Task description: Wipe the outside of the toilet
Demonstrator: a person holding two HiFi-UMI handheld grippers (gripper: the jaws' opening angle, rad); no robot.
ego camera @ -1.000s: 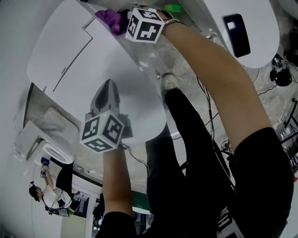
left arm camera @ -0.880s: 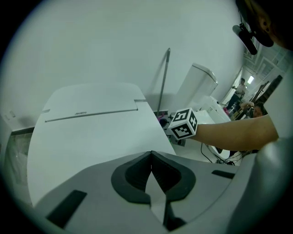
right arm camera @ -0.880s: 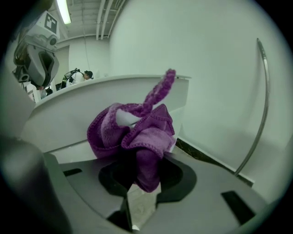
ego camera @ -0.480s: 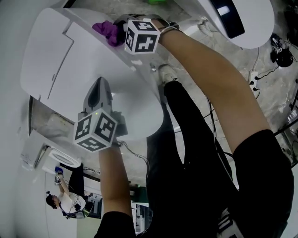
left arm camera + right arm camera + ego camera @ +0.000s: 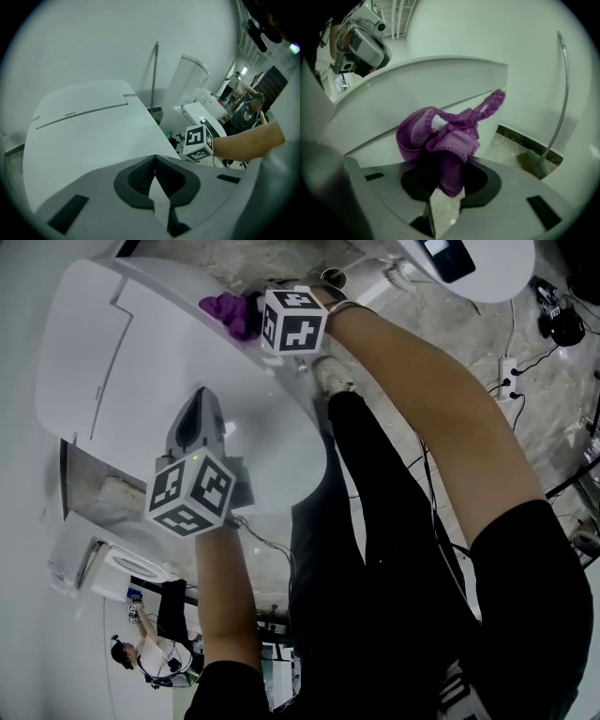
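The white toilet [image 5: 267, 446] has its lid down, with the tank [image 5: 94, 362] at the left of the head view. A crumpled purple cloth [image 5: 228, 313] is pressed to the toilet's outer side below the lid, and my right gripper [image 5: 253, 317] is shut on it. The right gripper view shows the cloth [image 5: 440, 140] bunched between the jaws against the white toilet wall [image 5: 393, 93]. My left gripper [image 5: 199, 409] hovers over the lid, shut and holding nothing. In its own view the left gripper [image 5: 154, 158] points along the lid [image 5: 84, 136] toward the tank.
A toilet brush [image 5: 532, 161] with a long handle leans on the wall by the floor. A second white toilet [image 5: 469, 259] stands at the far right. Cables [image 5: 511, 371] run over the stone floor. The holder's shoe [image 5: 330, 376] is beside the toilet. Another person [image 5: 155, 652] works behind.
The head view has shifted. The right gripper has slid the purple cloth a little along the toilet's side. The left gripper stays shut over the lid.
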